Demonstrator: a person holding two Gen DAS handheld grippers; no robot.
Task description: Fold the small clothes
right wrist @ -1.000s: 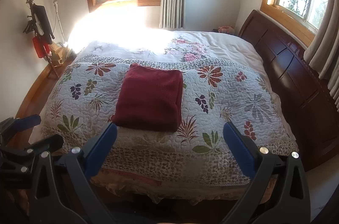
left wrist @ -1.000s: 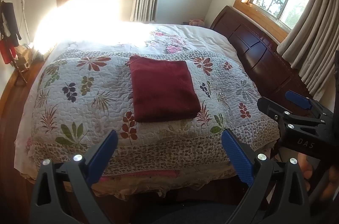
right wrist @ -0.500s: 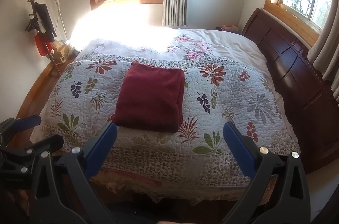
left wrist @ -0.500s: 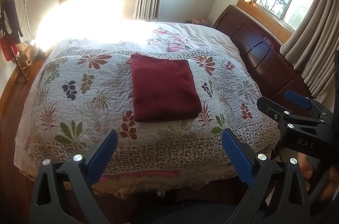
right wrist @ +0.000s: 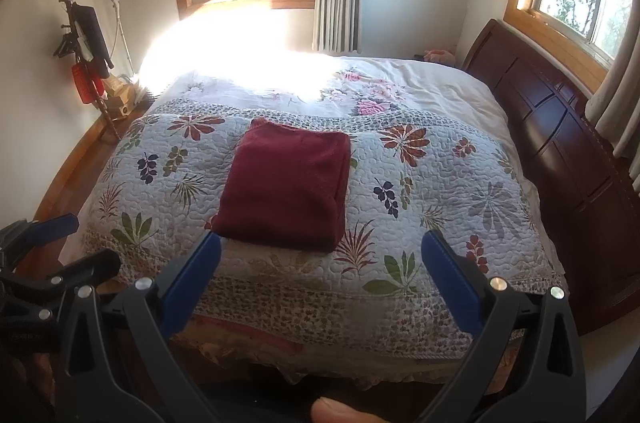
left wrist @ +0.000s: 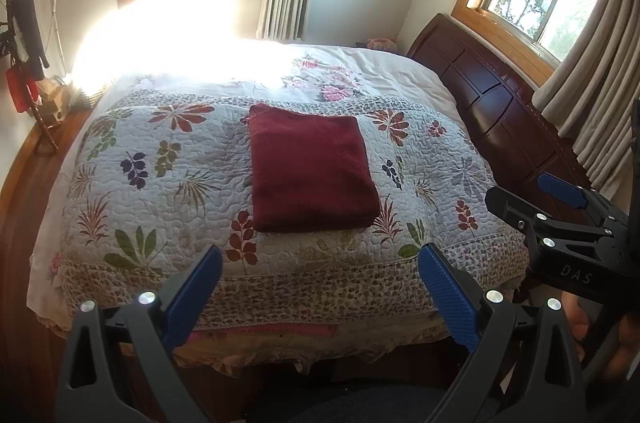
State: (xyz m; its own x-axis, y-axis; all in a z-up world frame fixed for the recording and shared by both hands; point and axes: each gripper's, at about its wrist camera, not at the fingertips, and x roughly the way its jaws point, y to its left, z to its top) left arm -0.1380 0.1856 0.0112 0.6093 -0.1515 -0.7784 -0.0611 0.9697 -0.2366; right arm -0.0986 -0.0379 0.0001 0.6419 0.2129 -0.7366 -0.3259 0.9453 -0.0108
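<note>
A dark red garment (left wrist: 310, 169) (right wrist: 286, 189) lies folded into a neat rectangle on the leaf-patterned quilt (left wrist: 160, 191) (right wrist: 440, 183), near the bed's front half. My left gripper (left wrist: 320, 273) hangs open in front of the bed's near edge, short of the garment, with nothing between its blue pads. My right gripper (right wrist: 322, 259) is also open and empty, held back from the bed at about the same distance. Each gripper shows at the side of the other's view: the right one (left wrist: 560, 219) and the left one (right wrist: 48, 255).
A dark wooden headboard (left wrist: 504, 119) (right wrist: 568, 151) runs along the bed's right side below a curtained window. A stand with hanging red and black items (right wrist: 86, 51) is by the left wall. Bright sunlight washes out the far left of the bed.
Both views have tilted up very slightly, so the bed and garment sit a little lower in frame. The garment has not moved and both grippers stay open.
</note>
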